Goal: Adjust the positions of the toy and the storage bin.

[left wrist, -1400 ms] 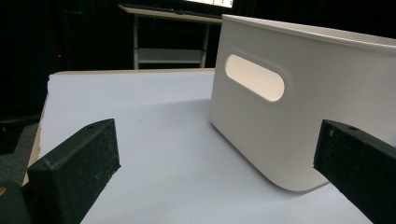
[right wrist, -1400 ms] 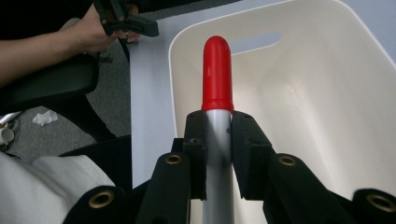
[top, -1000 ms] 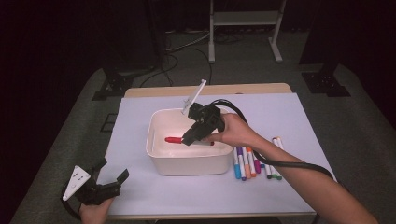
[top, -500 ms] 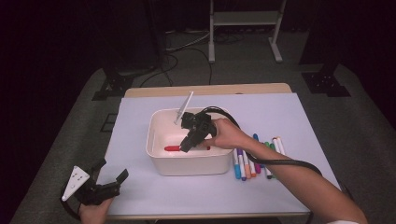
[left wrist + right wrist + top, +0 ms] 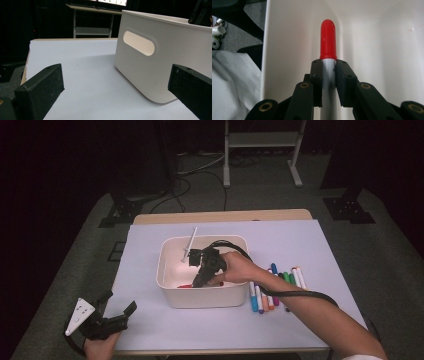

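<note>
Holding a red-capped marker (image 5: 328, 45) clamped in the jaws of my right gripper (image 5: 202, 270), cap pointing down into the white bin (image 5: 170, 270), presumably so it drops in cleanly. Item two: a red marker (image 5: 186, 285) lying on the bin floor. Item three: a row of coloured markers (image 5: 272, 287) on the desk (image 5: 325, 250) beside the bin, apparently awaiting pickup. Item four: my left gripper (image 5: 107, 317), jaws apart and empty, parked at the desk's near corner, out of the way.

White-covered table (image 5: 150, 245), white bin (image 5: 210, 296), markers (image 5: 272, 287), perhaps ten
</note>
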The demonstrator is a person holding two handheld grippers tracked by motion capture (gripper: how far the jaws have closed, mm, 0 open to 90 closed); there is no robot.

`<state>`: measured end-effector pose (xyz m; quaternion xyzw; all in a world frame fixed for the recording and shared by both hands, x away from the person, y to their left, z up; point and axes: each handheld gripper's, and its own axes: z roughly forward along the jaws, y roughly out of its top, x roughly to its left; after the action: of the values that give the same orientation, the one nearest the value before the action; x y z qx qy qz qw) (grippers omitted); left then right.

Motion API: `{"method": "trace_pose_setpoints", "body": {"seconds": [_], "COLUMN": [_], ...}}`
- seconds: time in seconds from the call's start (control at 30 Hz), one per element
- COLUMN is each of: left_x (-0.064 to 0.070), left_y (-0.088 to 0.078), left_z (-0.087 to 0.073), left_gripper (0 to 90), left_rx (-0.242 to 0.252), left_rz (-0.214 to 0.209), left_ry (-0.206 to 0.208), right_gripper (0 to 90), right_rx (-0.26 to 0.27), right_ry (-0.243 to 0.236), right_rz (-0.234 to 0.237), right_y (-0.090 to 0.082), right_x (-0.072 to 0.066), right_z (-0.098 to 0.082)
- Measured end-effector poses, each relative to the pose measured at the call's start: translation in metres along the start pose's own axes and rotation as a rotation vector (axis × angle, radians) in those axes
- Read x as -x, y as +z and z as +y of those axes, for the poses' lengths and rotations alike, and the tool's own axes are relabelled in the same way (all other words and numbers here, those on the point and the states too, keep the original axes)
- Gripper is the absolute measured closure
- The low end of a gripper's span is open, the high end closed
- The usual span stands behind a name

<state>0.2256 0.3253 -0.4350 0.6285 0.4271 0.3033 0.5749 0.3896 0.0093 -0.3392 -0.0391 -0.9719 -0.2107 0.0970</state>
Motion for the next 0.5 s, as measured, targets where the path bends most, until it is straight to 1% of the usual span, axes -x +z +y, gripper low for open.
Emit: {"method": "trace_pose_setpoints", "body": {"seconds": [0.07, 0.1, 0.17, 0.3, 0.33, 0.5], "left_x": [0.000, 0.000, 0.000, 0.000, -0.001, 0.000], "left_y": [0.000, 0.000, 0.000, -0.001, -0.001, -0.001], "left_z": [0.000, 0.000, 0.000, 0.000, 0.000, 0.000], "left_gripper": [0.0, 0.0, 0.0, 0.0, 0.0, 0.0], "left_rx": [-0.001, 0.000, 0.002, 0.004, 0.006, 0.008], "left_rz": [0.000, 0.001, 0.001, 0.002, 0.002, 0.002], "left_ry": [0.002, 0.000, -0.001, -0.002, -0.002, -0.001], "right_gripper": [75.7, 75.6, 75.6, 75.6, 75.6, 75.3], "right_rx": [-0.026, -0.035, -0.046, -0.064, -0.082, -0.087], "right_ry": [0.004, -0.003, 0.008, 0.009, 0.015, 0.012], "right_rz": [0.003, 0.001, 0.004, 0.004, 0.002, 0.006], "right_y": [0.005, 0.006, 0.009, 0.013, 0.015, 0.016], "right_x": [0.001, 0.002, 0.003, 0.004, 0.005, 0.006], "right_z": [0.001, 0.001, 0.001, 0.001, 0.001, 0.000]}}
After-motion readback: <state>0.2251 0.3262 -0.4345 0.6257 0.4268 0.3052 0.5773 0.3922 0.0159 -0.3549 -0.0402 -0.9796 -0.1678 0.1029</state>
